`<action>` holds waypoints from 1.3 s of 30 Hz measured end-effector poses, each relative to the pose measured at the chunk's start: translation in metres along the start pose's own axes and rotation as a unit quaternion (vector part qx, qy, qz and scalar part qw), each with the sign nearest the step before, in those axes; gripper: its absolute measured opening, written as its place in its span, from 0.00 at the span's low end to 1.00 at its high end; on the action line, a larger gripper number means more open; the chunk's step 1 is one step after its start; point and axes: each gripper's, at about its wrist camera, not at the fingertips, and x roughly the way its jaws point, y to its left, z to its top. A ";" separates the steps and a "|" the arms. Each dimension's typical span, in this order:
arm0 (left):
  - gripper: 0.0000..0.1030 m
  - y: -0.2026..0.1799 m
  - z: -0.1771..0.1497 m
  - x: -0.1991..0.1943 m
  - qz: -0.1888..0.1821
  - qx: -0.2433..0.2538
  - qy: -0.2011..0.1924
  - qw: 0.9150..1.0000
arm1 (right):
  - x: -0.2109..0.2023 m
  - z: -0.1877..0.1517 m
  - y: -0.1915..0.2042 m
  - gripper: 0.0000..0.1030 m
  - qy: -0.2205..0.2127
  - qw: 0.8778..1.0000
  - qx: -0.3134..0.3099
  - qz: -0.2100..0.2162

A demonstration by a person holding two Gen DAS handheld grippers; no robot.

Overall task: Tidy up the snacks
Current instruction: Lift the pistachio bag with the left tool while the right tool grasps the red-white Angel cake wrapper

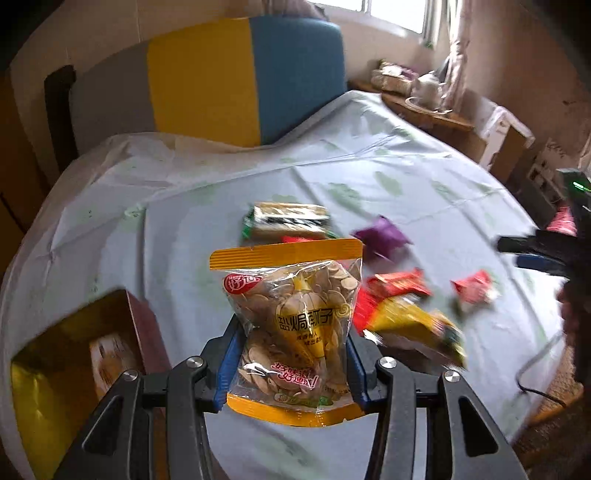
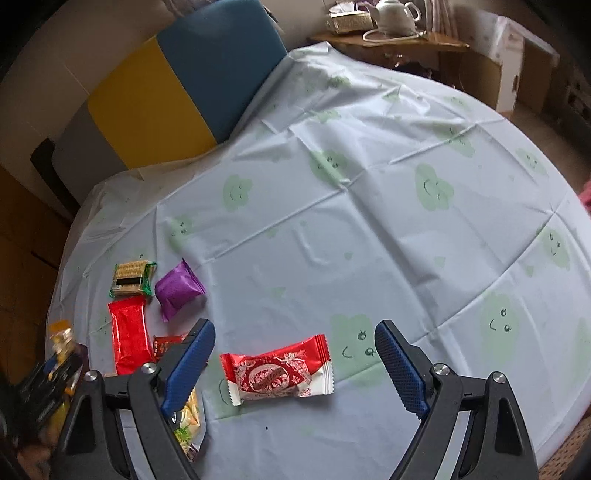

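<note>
My left gripper is shut on a clear bag of seeds with yellow borders and holds it above the table. A box with a gold lining sits below to its left. My right gripper is open and hovers over a red and white snack packet lying between its fingers on the pale tablecloth. A purple packet, a green-edged cracker pack and a long red packet lie to the left. The right gripper shows at the right edge of the left wrist view.
A yellow snack bag and small red packets lie right of the held bag. A yellow, blue and grey headboard-like panel stands behind the table. A wooden side table with a white teapot is at the far right.
</note>
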 end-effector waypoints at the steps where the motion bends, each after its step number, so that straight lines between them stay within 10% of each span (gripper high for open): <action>1: 0.48 -0.005 -0.007 -0.005 -0.007 0.001 -0.002 1.000 | 0.002 -0.001 0.000 0.87 0.004 1.000 0.000 0.000; 14: 0.48 -0.063 -0.104 -0.015 -0.062 0.044 0.035 0.996 | 0.033 -0.019 -0.001 0.83 0.144 0.980 0.046 0.130; 24: 0.48 -0.065 -0.129 0.001 -0.081 0.026 0.048 0.995 | 0.053 -0.020 0.001 0.83 0.143 0.984 0.050 0.099; 31: 0.49 -0.061 -0.131 0.000 -0.089 0.026 0.036 0.995 | 0.071 -0.006 0.027 0.64 0.114 0.992 -0.028 0.045; 33: 0.49 -0.060 -0.132 0.001 -0.090 0.026 0.033 0.995 | 0.072 -0.004 0.037 0.43 0.104 0.992 -0.067 0.004; 39: 0.49 -0.061 -0.133 -0.001 -0.084 0.029 0.031 0.996 | 0.079 -0.020 0.066 0.36 0.097 0.967 -0.223 -0.081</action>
